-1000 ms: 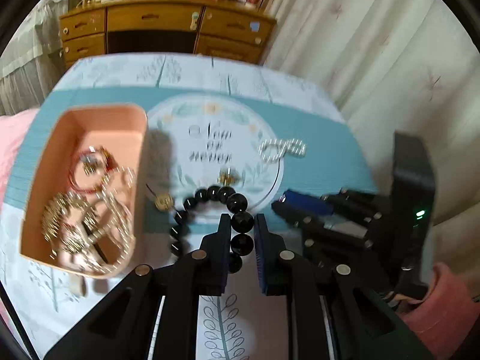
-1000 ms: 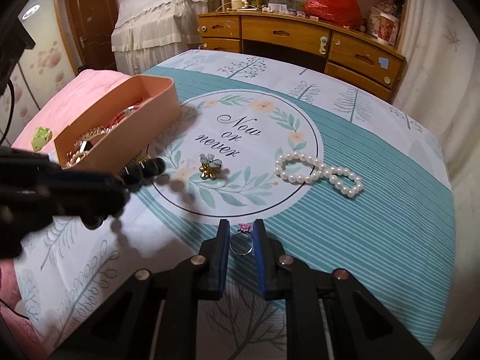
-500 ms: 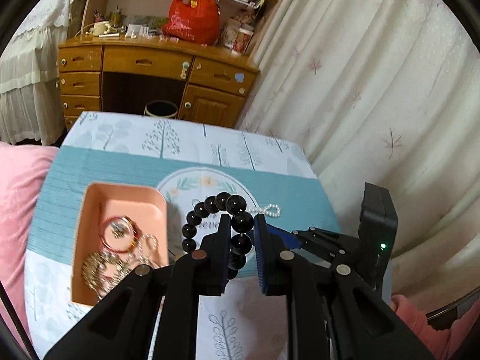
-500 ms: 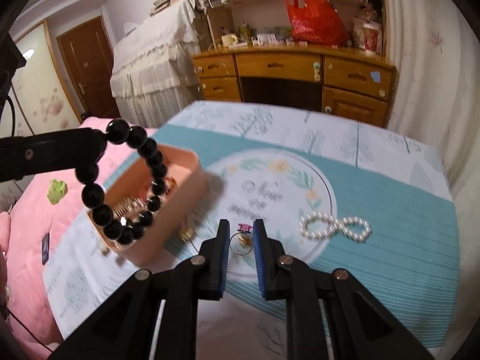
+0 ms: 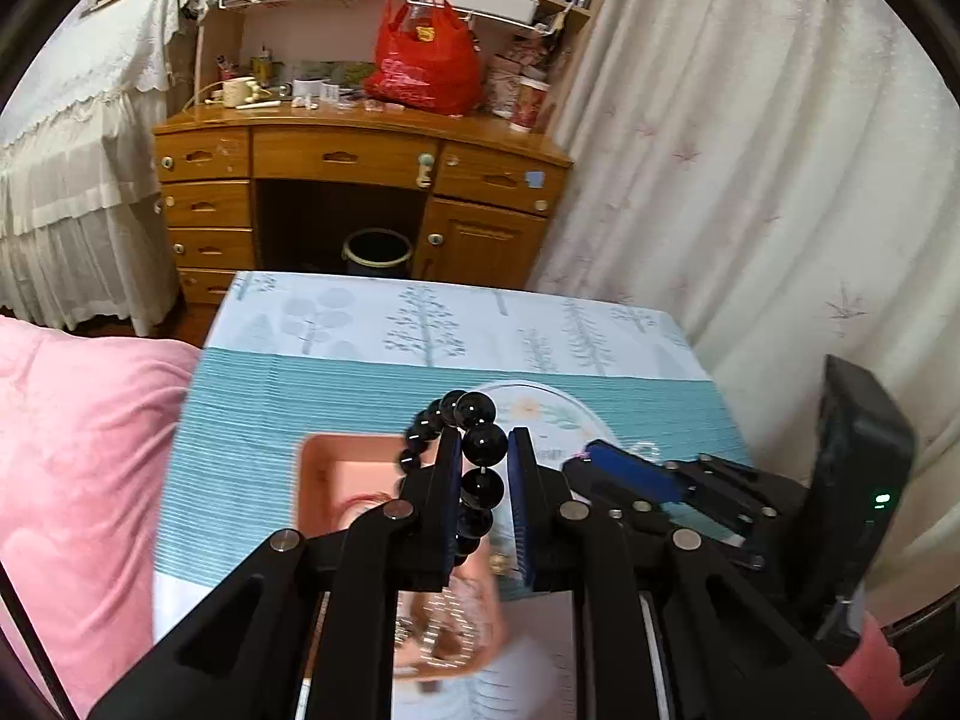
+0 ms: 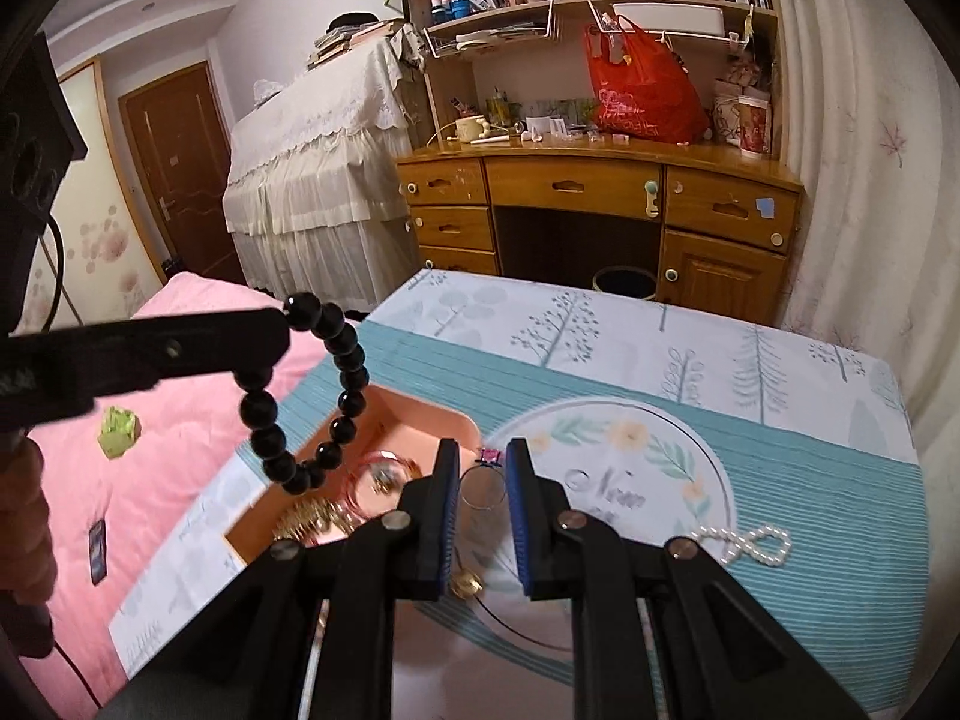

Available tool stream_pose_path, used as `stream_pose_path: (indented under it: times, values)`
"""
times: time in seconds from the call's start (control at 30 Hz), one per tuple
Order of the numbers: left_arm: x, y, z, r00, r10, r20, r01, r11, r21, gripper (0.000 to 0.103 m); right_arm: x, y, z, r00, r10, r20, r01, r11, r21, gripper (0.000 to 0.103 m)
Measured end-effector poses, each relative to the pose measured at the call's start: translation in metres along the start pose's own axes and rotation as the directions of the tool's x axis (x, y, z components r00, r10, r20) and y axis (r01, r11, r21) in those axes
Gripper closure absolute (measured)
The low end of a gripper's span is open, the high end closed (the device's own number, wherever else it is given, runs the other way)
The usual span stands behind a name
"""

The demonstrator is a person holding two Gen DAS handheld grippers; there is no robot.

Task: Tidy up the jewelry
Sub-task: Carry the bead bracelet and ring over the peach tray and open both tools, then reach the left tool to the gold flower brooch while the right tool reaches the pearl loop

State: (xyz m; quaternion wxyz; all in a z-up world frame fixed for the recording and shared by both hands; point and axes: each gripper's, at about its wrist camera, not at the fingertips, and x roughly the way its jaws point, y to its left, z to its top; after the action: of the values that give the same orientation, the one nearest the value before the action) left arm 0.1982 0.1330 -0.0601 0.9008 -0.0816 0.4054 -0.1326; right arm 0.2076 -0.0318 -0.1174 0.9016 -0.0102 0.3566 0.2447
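Observation:
My left gripper (image 5: 483,450) is shut on a black bead bracelet (image 5: 474,450) and holds it in the air above the pink tray (image 5: 327,468). In the right wrist view the bracelet (image 6: 336,384) hangs from the left gripper over the tray (image 6: 420,414), which holds several gold and red pieces. My right gripper (image 6: 483,468) is shut on a thin ring with a pink stone (image 6: 483,483), lifted above the table beside the tray. A white pearl bracelet (image 6: 750,543) lies on the cloth to the right. A small gold piece (image 6: 467,585) lies below the right gripper.
The table has a teal and white printed cloth (image 6: 810,480). A pink bed (image 6: 168,432) runs along its left side. A wooden desk (image 6: 588,204) with a red bag stands behind, curtains to the right. The right gripper's body (image 5: 720,492) sits right of my left gripper.
Both grippers rose and moved left toward the pink tray. The black bracelet left the table and now hangs over the tray. The ring rose with the right gripper.

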Motion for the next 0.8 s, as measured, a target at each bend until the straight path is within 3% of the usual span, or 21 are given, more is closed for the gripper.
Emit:
stream_pose_path:
  times: [0.33, 0.4, 0.43, 0.47, 0.5, 0.67, 0.8]
  values:
    - [0.022, 0.043, 0.003, 0.999, 0.023, -0.05, -0.024, 0.999, -0.023, 0.09, 0.023, 0.027, 0.012, 1.0, 0.011, 0.02, -0.014, 0.992, 0.122, 0.087]
    - [0.026, 0.046, 0.003, 0.997, 0.037, -0.067, -0.039, 0.999, -0.027, 0.079, 0.028, 0.032, 0.012, 1.0, 0.018, 0.006, -0.019, 0.991, 0.132, 0.087]
    - [0.028, 0.047, 0.003, 0.996, 0.043, -0.081, -0.046, 0.998, -0.03, 0.062, 0.034, 0.032, 0.011, 0.999, 0.031, -0.019, -0.028, 0.99, 0.141, 0.086]
    - [0.029, 0.048, 0.003, 0.995, 0.041, -0.088, -0.044, 0.999, -0.031, 0.054, 0.038, 0.033, 0.01, 0.999, 0.032, -0.042, -0.025, 0.989, 0.149, 0.08]
    - [0.028, 0.049, 0.002, 0.996, 0.031, -0.084, -0.034, 0.999, -0.029, 0.054, 0.042, 0.033, 0.009, 0.997, 0.027, -0.068, -0.016, 0.988, 0.155, 0.071]
    - [0.027, 0.049, 0.001, 0.995, 0.043, -0.087, -0.044, 0.999, -0.005, 0.041, 0.038, 0.033, 0.003, 0.997, -0.018, -0.08, 0.03, 0.988, 0.149, 0.064]
    - [0.03, 0.047, -0.001, 0.992, 0.05, -0.114, -0.052, 0.999, -0.014, 0.039, 0.032, 0.023, -0.002, 0.994, -0.057, -0.09, 0.071, 0.984, 0.165, 0.047]
